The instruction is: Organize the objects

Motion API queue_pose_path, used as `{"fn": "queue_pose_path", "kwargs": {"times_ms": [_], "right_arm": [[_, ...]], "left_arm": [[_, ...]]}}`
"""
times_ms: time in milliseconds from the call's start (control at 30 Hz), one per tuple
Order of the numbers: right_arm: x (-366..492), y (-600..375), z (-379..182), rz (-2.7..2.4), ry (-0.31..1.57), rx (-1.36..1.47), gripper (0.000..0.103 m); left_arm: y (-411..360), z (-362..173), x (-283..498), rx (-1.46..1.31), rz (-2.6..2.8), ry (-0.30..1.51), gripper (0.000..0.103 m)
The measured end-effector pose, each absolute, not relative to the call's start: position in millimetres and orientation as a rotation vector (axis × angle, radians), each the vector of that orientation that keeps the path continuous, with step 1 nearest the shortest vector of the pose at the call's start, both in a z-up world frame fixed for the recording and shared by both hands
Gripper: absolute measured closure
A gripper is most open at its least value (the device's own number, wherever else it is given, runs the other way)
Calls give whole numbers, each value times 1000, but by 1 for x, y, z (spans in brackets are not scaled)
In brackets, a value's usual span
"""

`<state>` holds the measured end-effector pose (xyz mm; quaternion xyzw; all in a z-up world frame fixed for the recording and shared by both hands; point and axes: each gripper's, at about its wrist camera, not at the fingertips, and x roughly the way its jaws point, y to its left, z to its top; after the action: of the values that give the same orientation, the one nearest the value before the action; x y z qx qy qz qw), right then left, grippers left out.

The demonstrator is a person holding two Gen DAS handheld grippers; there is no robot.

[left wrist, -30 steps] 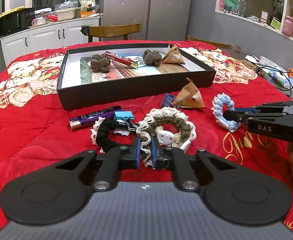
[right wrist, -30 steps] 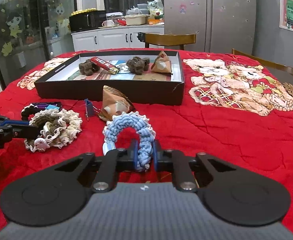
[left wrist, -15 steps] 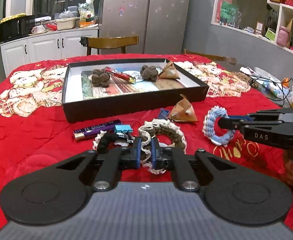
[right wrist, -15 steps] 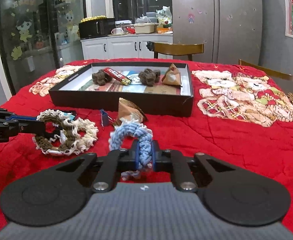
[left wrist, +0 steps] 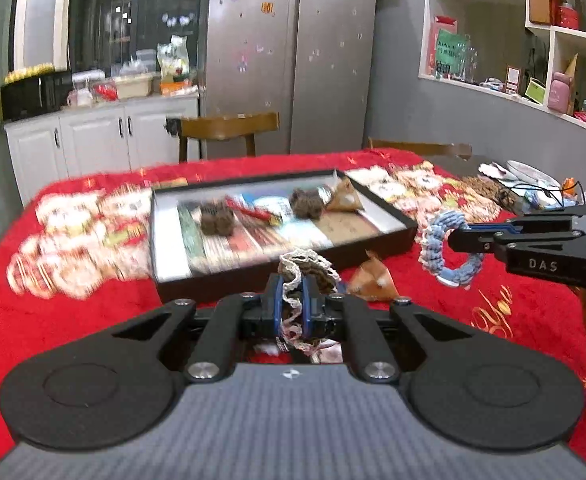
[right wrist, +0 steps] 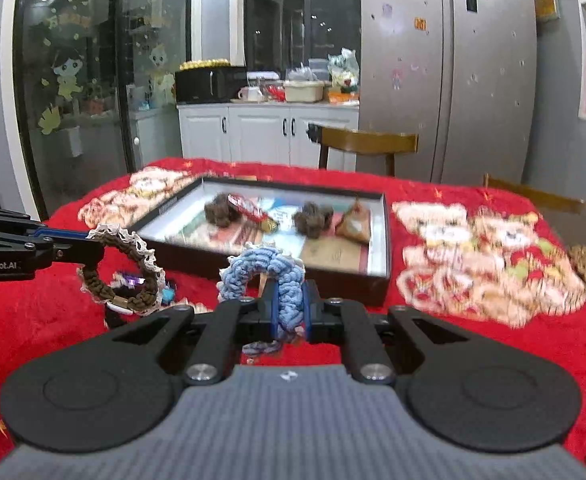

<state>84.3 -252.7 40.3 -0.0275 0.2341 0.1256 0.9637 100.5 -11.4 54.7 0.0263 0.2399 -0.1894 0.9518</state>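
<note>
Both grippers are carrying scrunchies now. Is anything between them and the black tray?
Nothing visible blocks either. The blue scrunchie in the right gripper and the brown scrunchie in the left gripper hang above the red cloth, short of the black tray. Only its near wall lies ahead, and bare floor shows between the items inside.

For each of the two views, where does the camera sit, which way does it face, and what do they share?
Left wrist: rides the left hand-held gripper, looking over the brown lace-edged ring it clamps toward the black tray; the right hand-held gripper enters at right.
Right wrist: rides the right hand-held gripper, clamping the blue ring, facing the same tray; the left hand-held gripper enters at left.
Shared: tray, both rings, red tablecloth, fridge.
</note>
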Motion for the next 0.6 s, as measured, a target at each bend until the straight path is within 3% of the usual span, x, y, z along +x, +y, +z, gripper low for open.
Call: {"fn": "queue_pose_path", "kwargs": {"times_ms": [333,600], "right_arm": [[116,-227,77,276,402,-139,89],[166,-206,75,265,417,-164,89]], "left_arm": [[-7,87,138,68,-347,432,90],[-10,85,191,34,-315,467,90]]}}
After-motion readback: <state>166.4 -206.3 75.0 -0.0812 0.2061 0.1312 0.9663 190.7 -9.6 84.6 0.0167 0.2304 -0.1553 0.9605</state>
